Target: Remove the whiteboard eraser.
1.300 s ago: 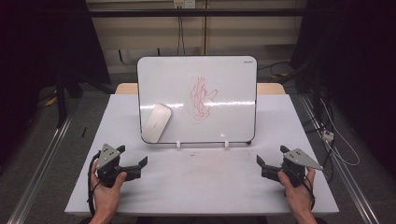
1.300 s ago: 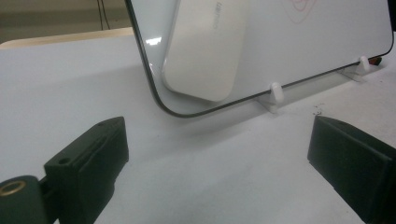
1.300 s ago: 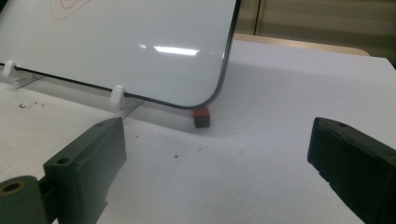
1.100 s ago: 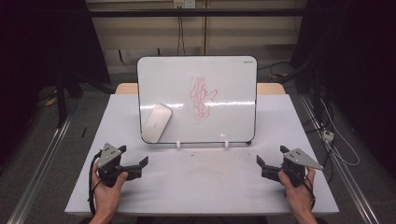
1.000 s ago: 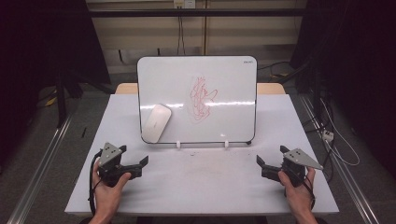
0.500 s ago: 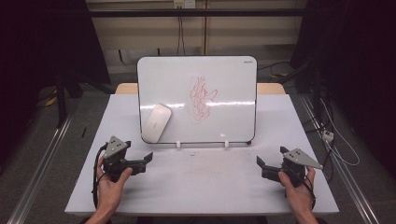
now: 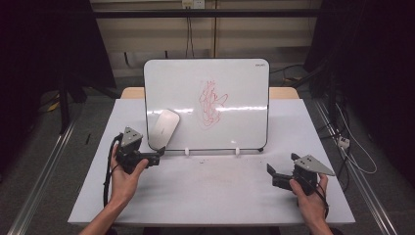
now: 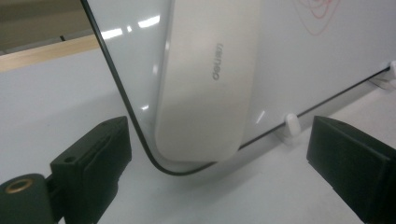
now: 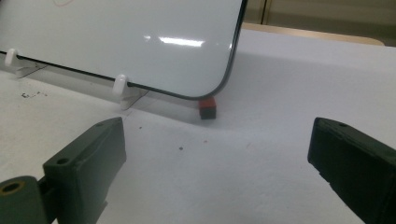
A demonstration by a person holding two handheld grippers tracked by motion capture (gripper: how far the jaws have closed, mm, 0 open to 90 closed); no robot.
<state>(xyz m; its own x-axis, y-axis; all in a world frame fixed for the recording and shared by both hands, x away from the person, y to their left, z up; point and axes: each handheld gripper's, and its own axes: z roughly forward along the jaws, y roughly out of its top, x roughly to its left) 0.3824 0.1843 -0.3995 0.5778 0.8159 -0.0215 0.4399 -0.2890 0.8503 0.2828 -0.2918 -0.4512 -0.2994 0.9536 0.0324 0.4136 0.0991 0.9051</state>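
A whiteboard (image 7: pixel 230 83) with a red scribble (image 7: pixel 211 103) stands tilted on the white table (image 7: pixel 215 186). A pale oblong eraser (image 7: pixel 164 129) clings to the board's lower left corner and appears close up as the eraser (image 8: pixel 208 79) in the left gripper view. My left gripper (image 7: pixel 155 157) is open, just in front of and below the eraser, apart from it. My left gripper (image 8: pixel 219 158) frames the eraser's lower end between its wide jaws. My right gripper (image 7: pixel 272 174) rests open near the table's front right. Between the jaws of my right gripper (image 9: pixel 215 158) there is only bare table.
White clips (image 7: pixel 237 151) hold the board's bottom edge. A small red and dark block (image 9: pixel 208 108) sits under the board's lower right corner (image 9: pixel 224 88). Dark specks (image 9: pixel 28 95) dot the table. A wooden strip (image 7: pixel 284 92) lies behind the board.
My left gripper has moved forward and to the right, up to the board's lower left corner by the eraser. The right gripper has stayed in place.
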